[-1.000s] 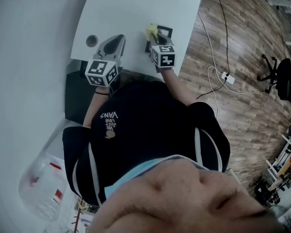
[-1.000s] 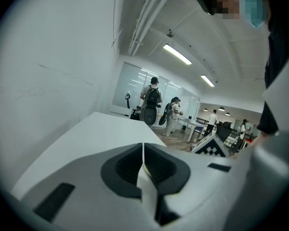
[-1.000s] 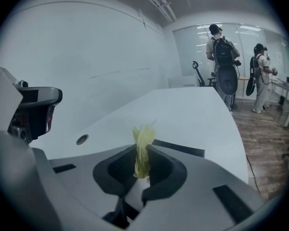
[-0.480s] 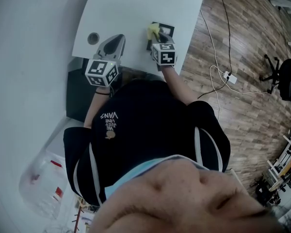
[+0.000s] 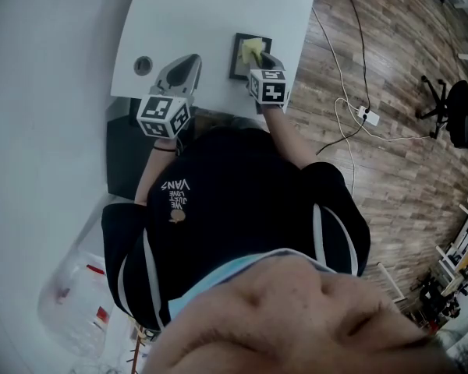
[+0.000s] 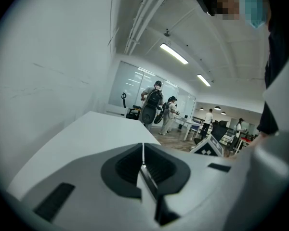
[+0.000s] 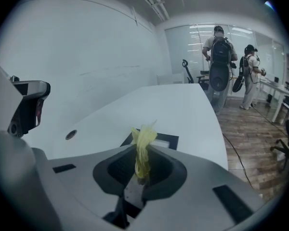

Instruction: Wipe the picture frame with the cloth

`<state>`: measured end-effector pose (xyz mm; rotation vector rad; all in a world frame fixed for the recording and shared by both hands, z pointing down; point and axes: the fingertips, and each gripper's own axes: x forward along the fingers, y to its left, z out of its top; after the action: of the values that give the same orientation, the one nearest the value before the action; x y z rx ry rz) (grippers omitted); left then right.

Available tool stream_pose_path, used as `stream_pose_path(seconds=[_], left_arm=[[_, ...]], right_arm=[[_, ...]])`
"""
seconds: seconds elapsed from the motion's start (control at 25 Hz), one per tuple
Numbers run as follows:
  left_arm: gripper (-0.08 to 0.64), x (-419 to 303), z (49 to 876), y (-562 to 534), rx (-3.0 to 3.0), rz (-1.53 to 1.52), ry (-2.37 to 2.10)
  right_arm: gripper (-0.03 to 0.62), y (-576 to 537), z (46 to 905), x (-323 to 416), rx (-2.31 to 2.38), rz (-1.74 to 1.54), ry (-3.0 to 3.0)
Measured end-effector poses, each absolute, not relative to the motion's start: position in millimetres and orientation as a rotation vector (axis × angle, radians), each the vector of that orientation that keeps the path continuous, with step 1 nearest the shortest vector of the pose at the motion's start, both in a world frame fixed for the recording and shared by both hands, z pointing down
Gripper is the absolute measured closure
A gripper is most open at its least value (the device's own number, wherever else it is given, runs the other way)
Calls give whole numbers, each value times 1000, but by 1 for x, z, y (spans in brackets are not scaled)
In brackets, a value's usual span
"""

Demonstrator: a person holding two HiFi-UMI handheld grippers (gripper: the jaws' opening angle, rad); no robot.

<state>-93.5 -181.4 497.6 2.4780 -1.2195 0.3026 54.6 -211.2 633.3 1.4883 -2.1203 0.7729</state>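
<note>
Over the picture frame [image 5: 236,56], the right gripper [image 7: 140,170] clamps the yellow cloth [image 7: 143,146], probably touching it to wipe; the left gripper [image 6: 143,160], jaws together, empty, idles nearby.

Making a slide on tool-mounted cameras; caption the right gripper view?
Right gripper clamps a yellow cloth, black picture frame lying just beyond on the white table.
</note>
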Motion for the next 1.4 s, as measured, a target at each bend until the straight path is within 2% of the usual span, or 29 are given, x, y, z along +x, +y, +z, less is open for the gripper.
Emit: stream_pose_path(seconds=[0.88,1.4], left_arm=[[541,-61,499,-184,2536,297,-1094],[541,-69,495,-178,2524,286,-1137]], right_arm=[[546,-192,631,127,1670,789,-1983],[546,-197,620,103,1626,782,-2058]])
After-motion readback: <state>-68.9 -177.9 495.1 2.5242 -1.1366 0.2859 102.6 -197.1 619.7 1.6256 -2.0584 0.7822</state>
